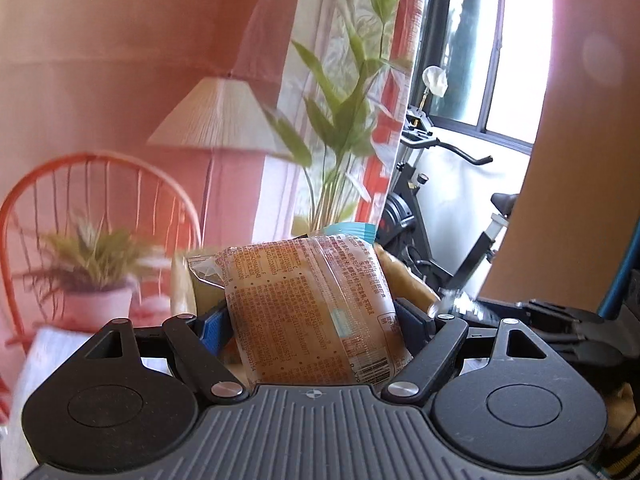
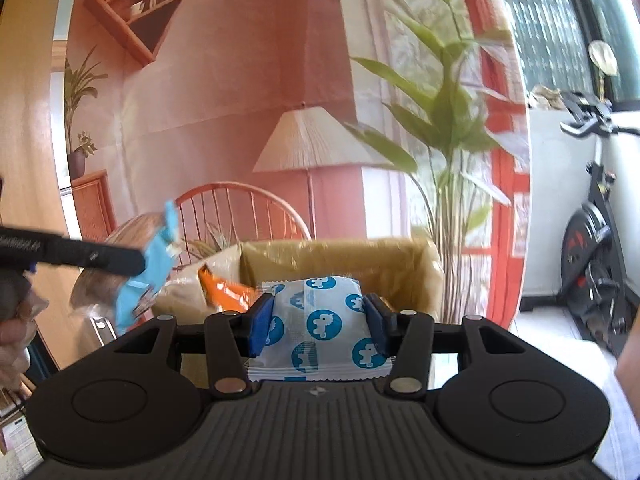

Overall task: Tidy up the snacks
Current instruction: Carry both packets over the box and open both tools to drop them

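In the left wrist view my left gripper is shut on a clear packet of brown pastry with orange print, held upright in the air. In the right wrist view my right gripper is shut on a white packet with blue round animal marks, just in front of a tan box. An orange packet lies inside that box. The left gripper also shows at the left of the right wrist view, with the packet's blue end sticking out.
A backdrop printed with a lamp, chair and plants stands behind the box. An exercise bike stands at the right by the window. A wooden panel rises at the right of the left wrist view.
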Tool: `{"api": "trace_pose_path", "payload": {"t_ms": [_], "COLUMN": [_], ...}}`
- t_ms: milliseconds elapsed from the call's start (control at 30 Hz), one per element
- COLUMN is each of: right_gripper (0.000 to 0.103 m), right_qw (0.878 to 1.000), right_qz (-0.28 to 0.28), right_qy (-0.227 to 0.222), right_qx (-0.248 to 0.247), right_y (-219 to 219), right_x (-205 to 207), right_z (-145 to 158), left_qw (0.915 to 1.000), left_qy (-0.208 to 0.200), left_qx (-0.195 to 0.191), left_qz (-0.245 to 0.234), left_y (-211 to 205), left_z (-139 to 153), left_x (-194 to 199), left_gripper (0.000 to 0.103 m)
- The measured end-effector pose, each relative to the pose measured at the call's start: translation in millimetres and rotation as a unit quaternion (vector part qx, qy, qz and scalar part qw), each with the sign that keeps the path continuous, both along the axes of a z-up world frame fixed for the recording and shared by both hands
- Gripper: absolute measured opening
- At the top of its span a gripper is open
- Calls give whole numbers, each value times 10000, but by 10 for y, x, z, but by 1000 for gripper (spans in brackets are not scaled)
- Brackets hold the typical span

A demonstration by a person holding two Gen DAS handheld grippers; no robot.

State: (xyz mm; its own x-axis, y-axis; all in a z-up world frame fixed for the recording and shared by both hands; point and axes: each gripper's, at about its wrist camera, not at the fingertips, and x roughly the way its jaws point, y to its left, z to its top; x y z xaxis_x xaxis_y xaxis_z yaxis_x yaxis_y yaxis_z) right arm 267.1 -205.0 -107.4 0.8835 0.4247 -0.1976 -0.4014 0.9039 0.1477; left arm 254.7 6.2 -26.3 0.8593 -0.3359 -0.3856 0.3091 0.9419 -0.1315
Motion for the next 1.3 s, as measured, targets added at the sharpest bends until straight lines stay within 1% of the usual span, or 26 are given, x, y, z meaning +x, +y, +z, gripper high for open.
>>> {"api": "trace_pose_path", "payload": {"t_ms": [133,267,333,400,467,567,667,800,900,967,1067,1133,1233,1300], "right_gripper": [51,51,51,51,51,51,51,51,51,51,51,51,51,51], "right_qw": [9999,9997,9996,9995,9994,9992,9984,9980,9975,9971,9969,9970,9974,9971], "right_qz": [54,88,63,35,-10,-16,-44,-13,34,29,1,-26,-59,-191], "right_qy": [31,112,160,197,243,291,373,447,494,537,583,596,544,486], "right_qx": [-130,-205,-236,-229,-226,-280,-433,-456,-496,-543,-521,-498,-473,-550], "right_y": [73,125,153,172,196,255,334,415,460,476,473,477,508,571], "right_x": [294,548,661,753,851,974,1083,1158,1179,1196,1220,1244,1277,1323], "right_z": [45,35,23,7,-3,-7,-35,-74,-114,-140,-155,-148,-117,-95], "left_qw": [10000,9999,9996,9986,9976,9957,9937,9904,9912,9913,9934,9941,9950,9950], "left_qy": [4,76,184,388,529,735,983,1279,1232,1204,1011,957,862,844], "left_qx": [-33,112,233,339,438,547,531,510,476,524,548,510,494,532], "left_qz": [18,38,8,-69,-88,-95,-89,-105,-95,-50,-51,-34,17,54], "left_y": [-32,-107,-154,-177,-189,-176,-139,-90,-54,-49,-39,-35,-6,11], "left_z": [114,120,81,10,-72,-181,-250,-308,-294,-267,-208,-174,-155,-156], "left_x": [435,848,1031,1182,1287,1383,1485,1626,1651,1649,1590,1545,1491,1462], "left_gripper": [84,84,84,84,84,84,84,85,86,87,87,87,87,87]}}
